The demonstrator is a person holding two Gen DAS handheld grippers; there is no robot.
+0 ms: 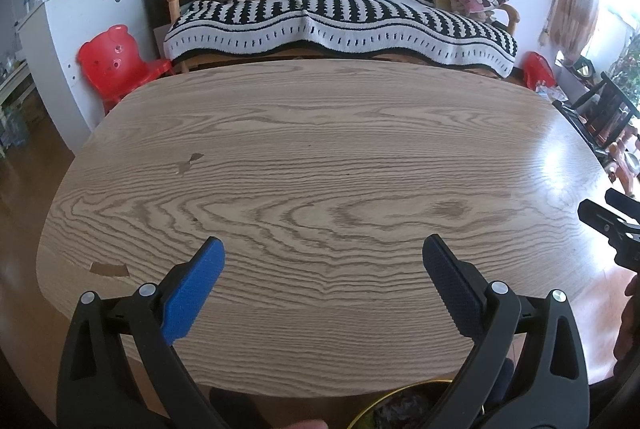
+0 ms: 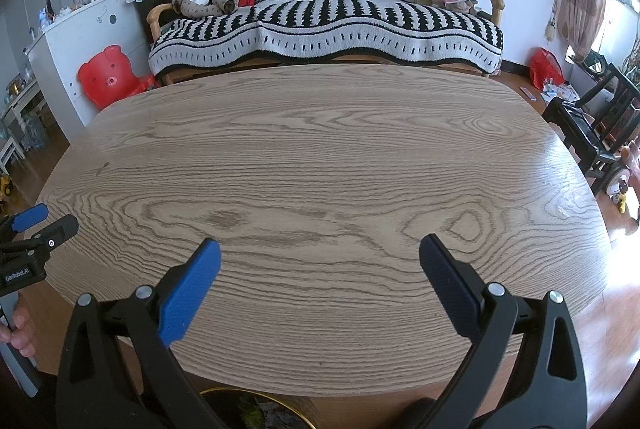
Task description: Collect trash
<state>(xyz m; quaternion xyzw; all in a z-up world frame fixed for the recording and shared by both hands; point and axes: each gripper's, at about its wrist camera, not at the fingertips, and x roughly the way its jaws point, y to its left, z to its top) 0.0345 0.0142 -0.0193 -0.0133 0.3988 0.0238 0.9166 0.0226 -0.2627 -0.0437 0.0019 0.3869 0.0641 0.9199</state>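
Nearest my lenses are the tools themselves: the left gripper (image 1: 323, 249) and the right gripper (image 2: 320, 251), each with its blue-padded fingers (image 1: 192, 293) spread wide and nothing between them. Both hang over the near edge of the big oval wood-grain table (image 1: 320, 157), side by side and near each other; I can see the right one off to the side of the left one's view, and the reverse.

Ahead of both tools the tabletop looks bare of loose rubbish. What I do see on it are a small chip or stain (image 1: 190, 163) ahead and left of the left tool and a torn patch of veneer (image 1: 109, 268) just outside its left finger; both read as surface damage, not litter. Beyond the far edge sit the sofa under a black-and-white patterned throw (image 1: 340, 17) and the red bear-shaped plastic chair (image 1: 114, 59).

Below and behind the fingers, under the table's near rim, is the round yellow-rimmed bin (image 2: 256, 407) with crumpled, dark contents showing. So the trash, as far as I can judge, already lies in that bin, between and beneath the two tools.

I judge the job near its end, or at a check. To do this step well I would sweep both views slowly across the table edges and floor before committing, keep the fingers wide, and not peck at the veneer flaws.
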